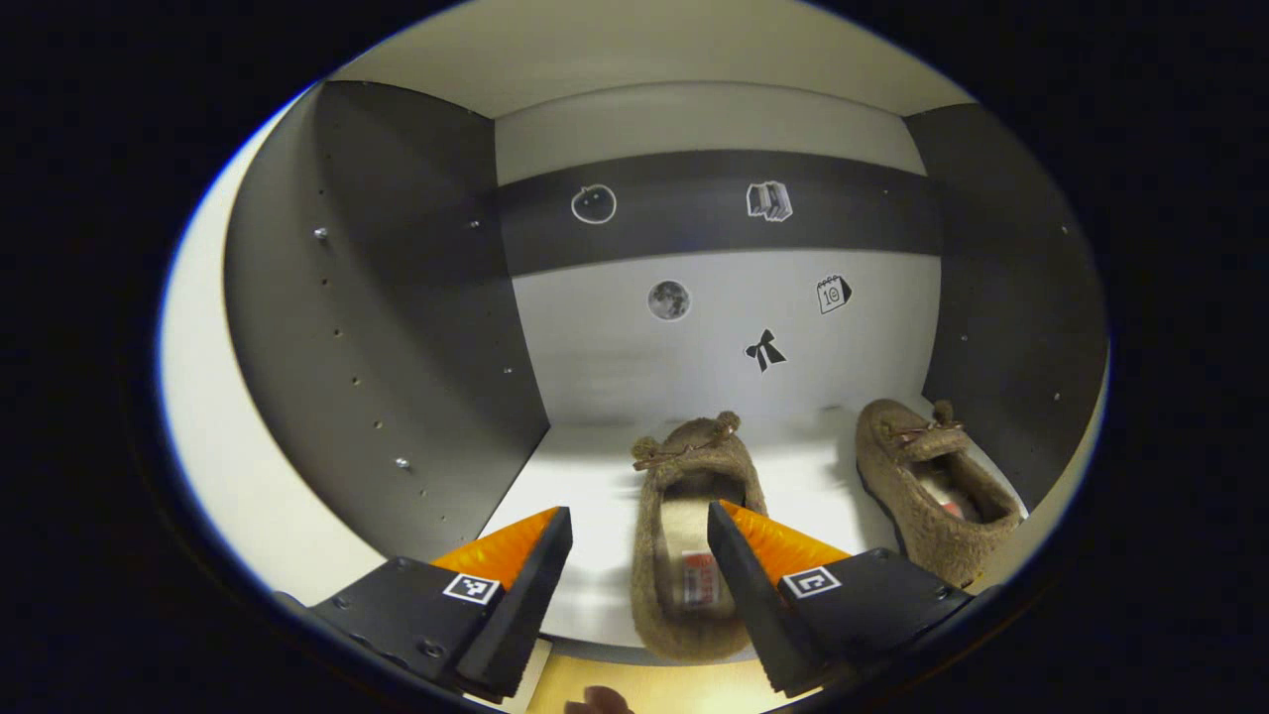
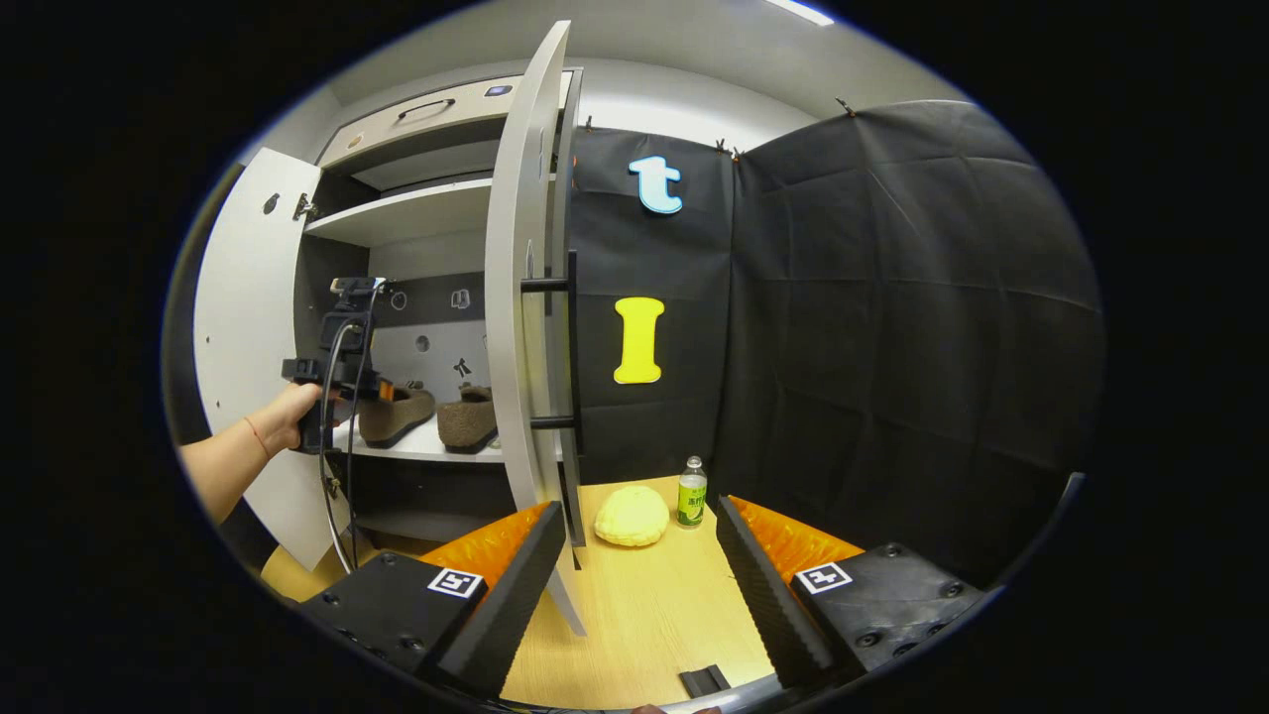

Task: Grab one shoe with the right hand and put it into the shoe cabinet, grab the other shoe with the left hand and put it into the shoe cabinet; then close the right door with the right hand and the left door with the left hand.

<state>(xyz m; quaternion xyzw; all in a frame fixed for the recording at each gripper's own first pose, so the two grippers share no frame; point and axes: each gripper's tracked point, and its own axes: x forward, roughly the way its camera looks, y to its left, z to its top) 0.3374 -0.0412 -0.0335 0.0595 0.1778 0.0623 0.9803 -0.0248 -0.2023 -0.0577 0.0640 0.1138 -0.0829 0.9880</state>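
Two brown fuzzy slippers stand side by side on the white shelf (image 1: 585,476) inside the shoe cabinet, toes toward the back wall. The left slipper (image 1: 684,496) lies just ahead of my left gripper (image 1: 639,516), whose fingers are spread open; one finger overlaps its heel opening, the other is off to its side. The right slipper (image 1: 922,486) sits near the cabinet's right wall. My right gripper (image 2: 639,506) is open and holds nothing, low over the wooden floor (image 2: 644,615), close to the edge of the open right door (image 2: 520,297). Both slippers (image 2: 397,412) (image 2: 468,416) appear there too, with the left gripper (image 2: 337,367) at the shelf.
The left door (image 2: 248,347) stands wide open beside the hand (image 2: 288,412). A black bar handle (image 2: 572,337) runs down the right door. A yellow round object (image 2: 632,516) and a small green bottle (image 2: 692,493) sit on the floor by the black cloth wall.
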